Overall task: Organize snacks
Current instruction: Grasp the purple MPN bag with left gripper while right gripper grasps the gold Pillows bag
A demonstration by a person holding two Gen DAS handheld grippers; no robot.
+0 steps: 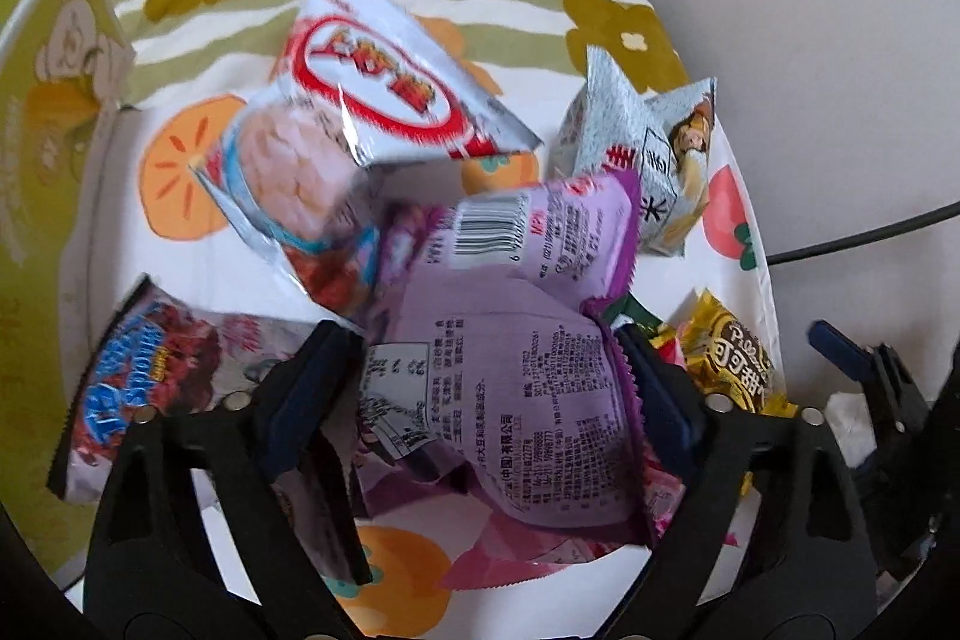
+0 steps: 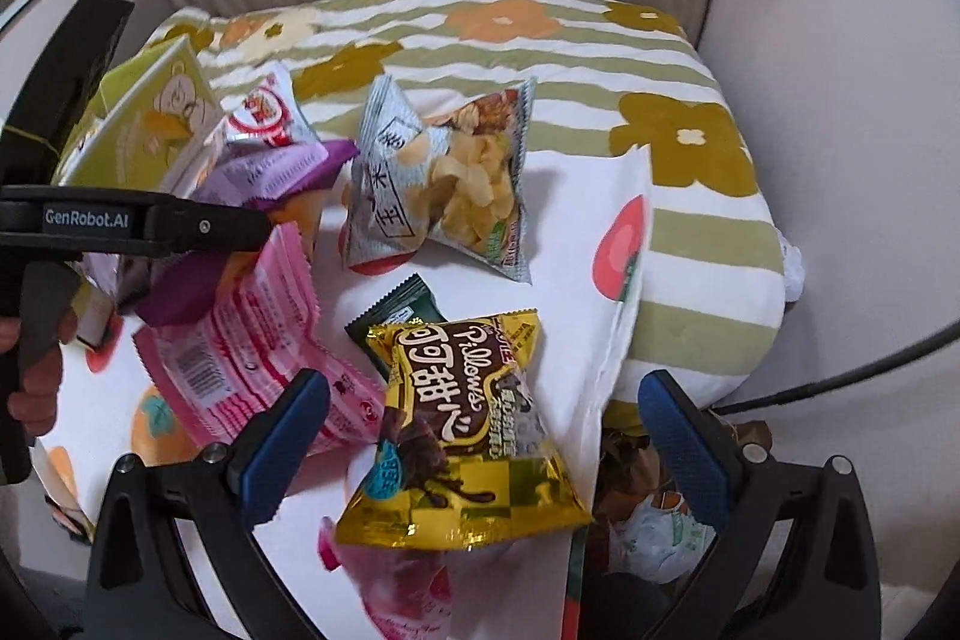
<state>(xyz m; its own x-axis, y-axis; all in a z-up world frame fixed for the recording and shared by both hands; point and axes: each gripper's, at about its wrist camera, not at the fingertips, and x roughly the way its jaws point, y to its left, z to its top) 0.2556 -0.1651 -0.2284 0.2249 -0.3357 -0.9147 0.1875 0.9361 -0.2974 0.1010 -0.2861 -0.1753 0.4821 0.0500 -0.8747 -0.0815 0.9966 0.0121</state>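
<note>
Left gripper (image 1: 492,382) clamping purple packet (image 1: 510,388), right gripper (image 2: 480,448) open over yellow "Pillows" bag (image 2: 462,436)

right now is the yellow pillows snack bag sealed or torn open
Sealed, as far as visible: the yellow Pillows snack bag looks puffed, both crimped ends intact, lying flat on the fruit-print cloth.

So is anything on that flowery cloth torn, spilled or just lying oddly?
Nothing looks torn or spilled. The snacks just lie in a loose heap: the white-and-red foil packet leans tilted on others, the purple plastic packets lie back-side up, and the yellow foil Pillows bag sits close to the edge of the cloth.
</note>
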